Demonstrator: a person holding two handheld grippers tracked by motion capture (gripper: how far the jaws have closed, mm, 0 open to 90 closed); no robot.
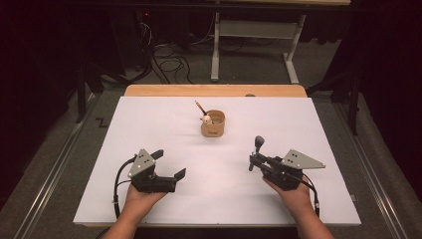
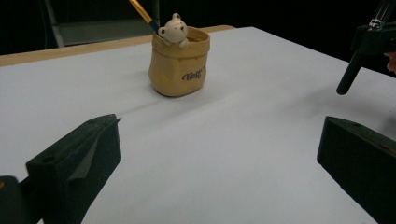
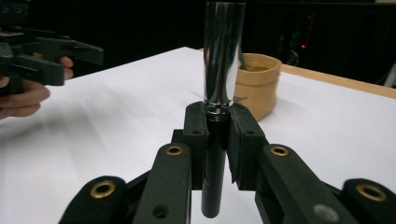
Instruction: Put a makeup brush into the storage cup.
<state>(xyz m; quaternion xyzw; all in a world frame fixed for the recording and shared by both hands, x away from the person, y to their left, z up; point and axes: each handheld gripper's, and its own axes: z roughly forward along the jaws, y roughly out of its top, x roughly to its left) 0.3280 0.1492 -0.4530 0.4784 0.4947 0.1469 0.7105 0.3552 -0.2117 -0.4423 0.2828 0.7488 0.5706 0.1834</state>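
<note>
A black-and-chrome pen-like tool (image 3: 219, 93) is clamped upright in the right gripper (image 1: 257, 162), held above the white table (image 1: 149, 124). The left gripper (image 1: 169, 164) is spread wide, empty. Farther back, a tan bear cup (image 1: 213, 124) is parked, probably with a pencil (image 1: 198, 106) inside.

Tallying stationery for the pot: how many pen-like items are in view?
2: one brush standing in the tan pot, one pen clamped in the right gripper. Others may hide inside the pot.

You are working in what is looking like a lab or recording room: your white-covered table (image 1: 164, 119) is standing on grey carpet, with black cables (image 1: 169, 62) lying loose on the floor behind it. A bare metal desk frame (image 1: 256, 45) is standing beyond, against dark surroundings.
</note>
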